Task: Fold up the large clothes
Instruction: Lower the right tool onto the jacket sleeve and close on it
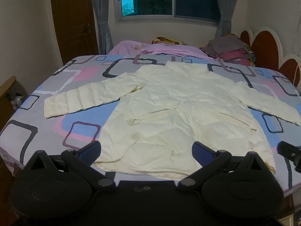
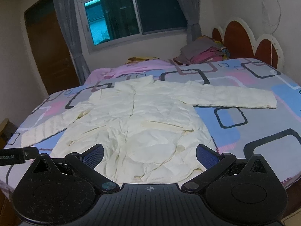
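A cream quilted jacket [image 1: 175,109] lies flat on the bed, front up, collar toward the window, both sleeves spread out to the sides. It also shows in the right wrist view [image 2: 143,122]. My left gripper [image 1: 146,150] is open and empty, hovering above the jacket's hem near the bed's front edge. My right gripper [image 2: 150,155] is open and empty, also above the hem. The right gripper's tip shows at the right edge of the left wrist view [image 1: 289,152]; the left gripper's body shows at the left edge of the right wrist view [image 2: 17,155].
The bed has a sheet [image 1: 37,124] patterned with blue, pink and grey squares. A pink blanket [image 1: 150,49] and a pile of folded clothes [image 1: 229,50] lie at the far side. A red and white headboard [image 2: 244,37] stands at the right. A wooden door [image 1: 73,18] is at the left.
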{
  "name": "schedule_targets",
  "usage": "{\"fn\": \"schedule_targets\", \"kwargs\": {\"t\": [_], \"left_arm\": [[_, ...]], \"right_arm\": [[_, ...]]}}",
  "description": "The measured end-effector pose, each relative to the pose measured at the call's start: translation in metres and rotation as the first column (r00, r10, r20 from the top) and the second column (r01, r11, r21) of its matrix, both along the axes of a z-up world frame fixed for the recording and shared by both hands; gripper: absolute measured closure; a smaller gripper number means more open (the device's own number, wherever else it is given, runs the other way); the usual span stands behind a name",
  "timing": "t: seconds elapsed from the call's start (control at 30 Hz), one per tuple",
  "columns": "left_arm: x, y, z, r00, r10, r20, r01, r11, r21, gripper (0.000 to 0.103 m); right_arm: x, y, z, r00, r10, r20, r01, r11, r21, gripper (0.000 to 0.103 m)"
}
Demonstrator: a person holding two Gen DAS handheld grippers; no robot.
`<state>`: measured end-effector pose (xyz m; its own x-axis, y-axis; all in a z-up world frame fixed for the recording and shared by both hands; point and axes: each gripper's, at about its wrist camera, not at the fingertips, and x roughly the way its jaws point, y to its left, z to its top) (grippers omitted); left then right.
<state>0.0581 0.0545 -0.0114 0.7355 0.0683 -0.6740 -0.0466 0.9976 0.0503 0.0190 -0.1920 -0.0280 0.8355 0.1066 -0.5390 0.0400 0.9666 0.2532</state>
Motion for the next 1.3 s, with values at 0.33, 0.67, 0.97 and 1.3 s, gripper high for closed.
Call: {"fn": "schedule_targets", "kwargs": {"t": [0.33, 0.67, 0.97, 1.3], "left_arm": [[0.065, 0.018, -0.015, 1.000, -0.013, -0.021, 0.013, 1.000, 0.003, 0.000], [0.139, 0.038, -0.029, 0.996, -0.081, -0.037, 0.080, 0.996, -0.029, 0.000], [0.185, 0.044, -0.041, 0.992, -0.119, -0.043, 0.120, 0.992, 0.025, 0.000], [0.219, 0.029, -0.059, 0.980, -0.175, -0.099, 0.176, 0.984, -0.006, 0.000]], "right_arm": [[0.053, 0.005, -0.007, 0.998, -0.066, 0.003, 0.066, 0.997, -0.034, 0.000], [0.121, 0.018, -0.013, 0.991, -0.133, 0.004, 0.133, 0.990, -0.048, 0.000], [0.158, 0.025, -0.014, 0.980, -0.200, -0.025, 0.196, 0.974, -0.110, 0.000], [0.186, -0.010, -0.020, 0.967, -0.253, -0.043, 0.243, 0.957, -0.162, 0.000]]}}
